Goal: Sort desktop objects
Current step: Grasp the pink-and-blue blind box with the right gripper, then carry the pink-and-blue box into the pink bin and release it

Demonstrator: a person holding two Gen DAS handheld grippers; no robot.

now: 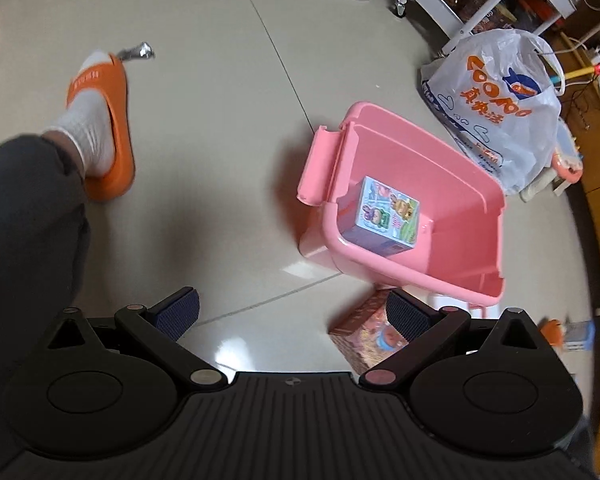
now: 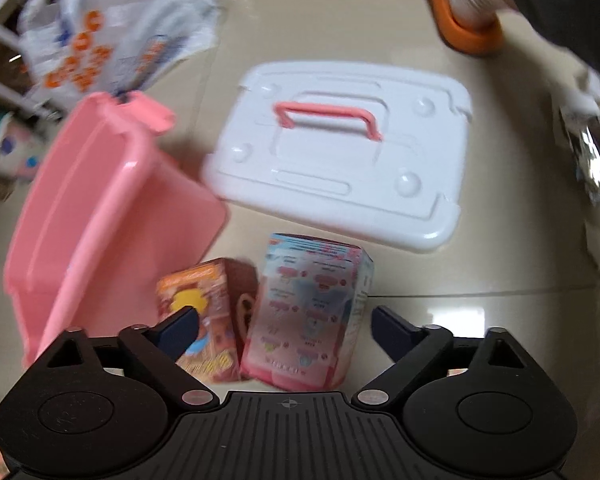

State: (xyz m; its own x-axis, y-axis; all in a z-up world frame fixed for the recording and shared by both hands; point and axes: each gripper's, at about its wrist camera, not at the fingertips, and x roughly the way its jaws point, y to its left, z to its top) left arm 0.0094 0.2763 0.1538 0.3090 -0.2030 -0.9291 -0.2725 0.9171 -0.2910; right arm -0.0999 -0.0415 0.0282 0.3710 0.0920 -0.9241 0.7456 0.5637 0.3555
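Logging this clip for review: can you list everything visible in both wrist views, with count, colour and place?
bin: 1, pink, on the floor, open.
cartoon box: 1, pale blue, inside the bin.
lid: 1, white with pink handle, flat on the floor beside the bin.
small boxes: 2, one orange-brown, one pink-white, standing by the bin.
plastic bag: 1, white with orange print, behind the bin.
slipper: 1, orange, on a socked foot.
left gripper: black, open, empty.
right gripper: black, open, over the pink-white box.

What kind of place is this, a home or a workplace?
Probably a home, with the sorting done on a tiled floor. A slippered foot, a shopping bag and a pink toy bin suggest a lived-in room.
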